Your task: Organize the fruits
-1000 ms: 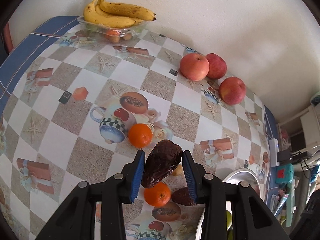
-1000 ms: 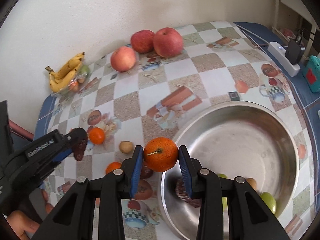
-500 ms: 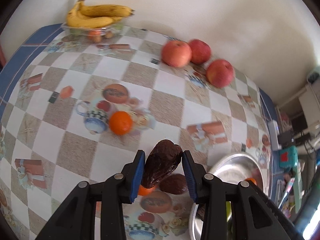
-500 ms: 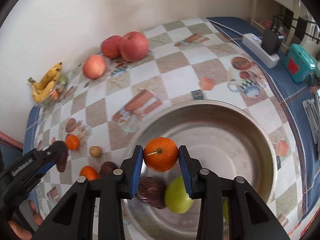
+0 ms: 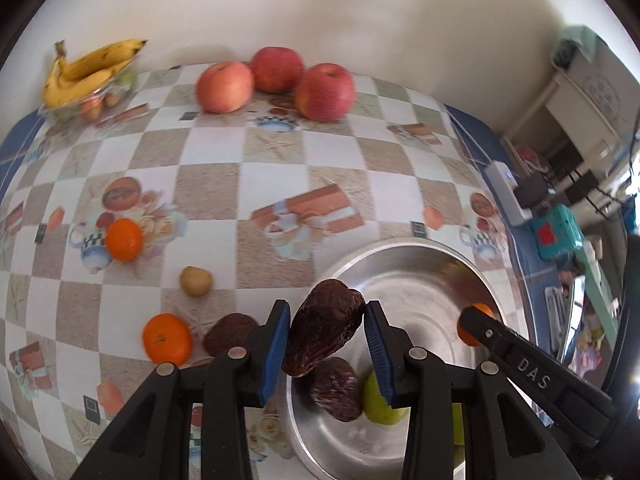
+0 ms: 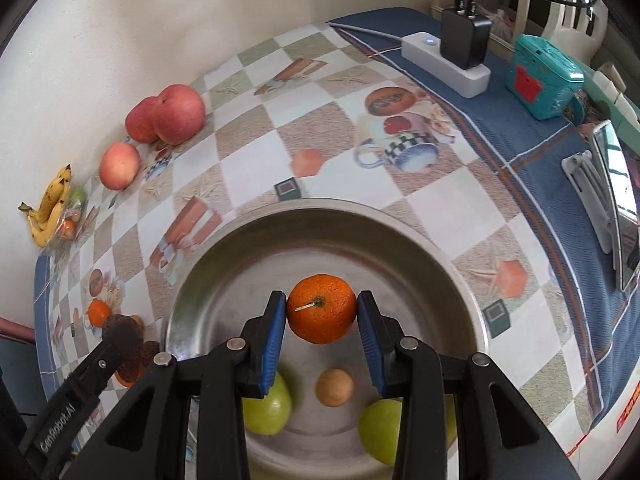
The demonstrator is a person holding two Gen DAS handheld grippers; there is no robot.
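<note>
My left gripper [image 5: 325, 334] is shut on a dark brown wrinkled fruit [image 5: 324, 332] and holds it above the near left rim of the steel bowl [image 5: 404, 246]. My right gripper [image 6: 322, 326] is shut on an orange [image 6: 322, 308] above the middle of the bowl [image 6: 320, 206]. In the bowl lie another dark fruit [image 5: 336, 390], two green apples [image 6: 266, 404] [image 6: 380, 428] and a small tan fruit [image 6: 334, 387]. On the table left of the bowl lie two oranges [image 5: 124, 239] [image 5: 167, 338], a dark fruit [image 5: 228, 332] and a small tan fruit [image 5: 195, 281].
Three red apples [image 5: 276, 82] sit at the back by the wall. Bananas [image 5: 88, 74] lie on a clear tray at the back left. A white power strip with a plug [image 6: 448, 60], a teal box [image 6: 542, 76] and a phone stand [image 6: 600, 196] are on the right.
Both grippers have moved further over the bowl, each still holding its fruit. The right gripper with the orange now shows in the left wrist view.
</note>
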